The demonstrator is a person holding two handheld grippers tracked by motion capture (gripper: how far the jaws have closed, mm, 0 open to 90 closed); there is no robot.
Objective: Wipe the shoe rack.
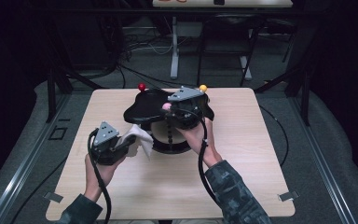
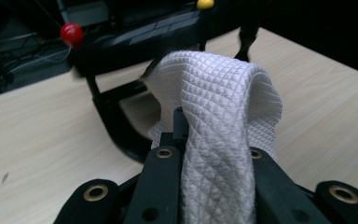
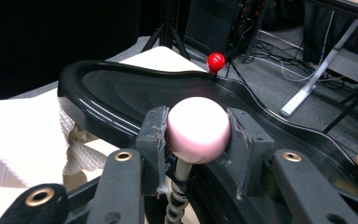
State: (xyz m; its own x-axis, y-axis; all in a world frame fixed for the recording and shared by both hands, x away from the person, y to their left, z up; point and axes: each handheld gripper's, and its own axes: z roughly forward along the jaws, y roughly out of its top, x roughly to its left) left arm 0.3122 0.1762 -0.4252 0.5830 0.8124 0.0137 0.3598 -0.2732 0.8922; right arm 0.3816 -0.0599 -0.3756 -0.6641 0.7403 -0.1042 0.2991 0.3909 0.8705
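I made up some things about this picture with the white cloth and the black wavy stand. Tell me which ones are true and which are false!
1. The left gripper is shut on the white cloth. True.
2. The right gripper holds a red ball. False: it is shut on the pink ball; the red ball sits free at the far edge of the black stand.
3. The cloth lies flat on the table. False: it is lifted, draped over the left gripper's jaws.
4. A yellow ball sits at the stand's far edge, right of the red one. True.
5. The table is wooden-looking and pale. True.
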